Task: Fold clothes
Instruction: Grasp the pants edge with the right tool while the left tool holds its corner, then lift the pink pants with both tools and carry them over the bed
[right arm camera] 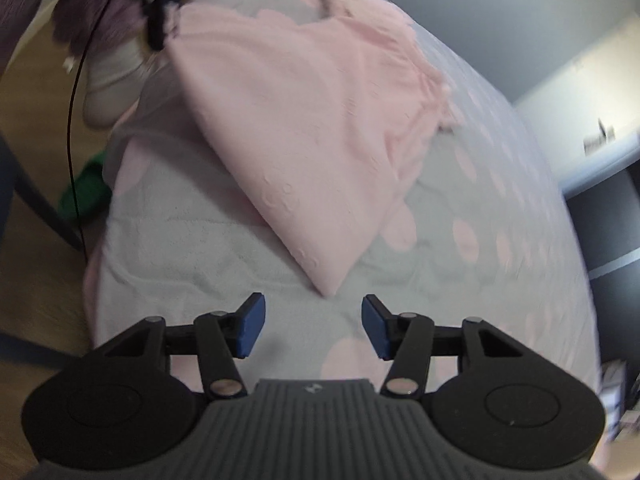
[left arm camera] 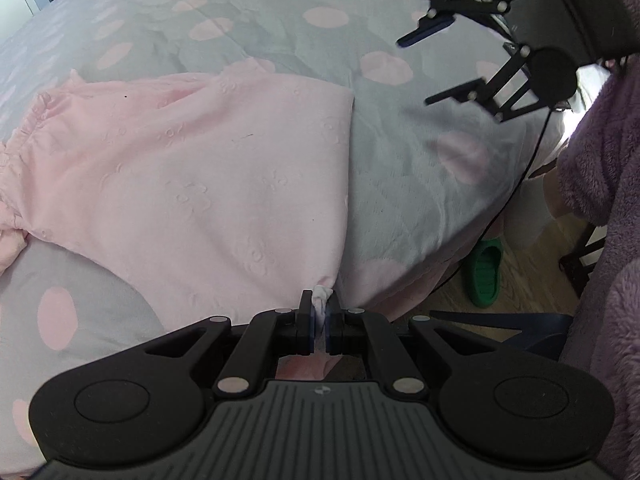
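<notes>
Pink garment (left arm camera: 200,168) is lying folded on the dotted bedspread (left arm camera: 420,184); left gripper (left arm camera: 319,314) is pinching its near corner, right gripper (right arm camera: 313,328) is hovering released before the far corner (right arm camera: 326,286). Risk: pulling one-sided could be skewing the fold, or the thin pinch slipping.

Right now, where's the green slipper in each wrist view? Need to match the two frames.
Left wrist: green slipper low right, on the wood floor just off the bed's edge.
Right wrist: green slipper mid-left, blurred, partly behind a black cable, beside the bed's edge.
Shared landmark: the pink garment on the spotted grey bedspread.
</notes>
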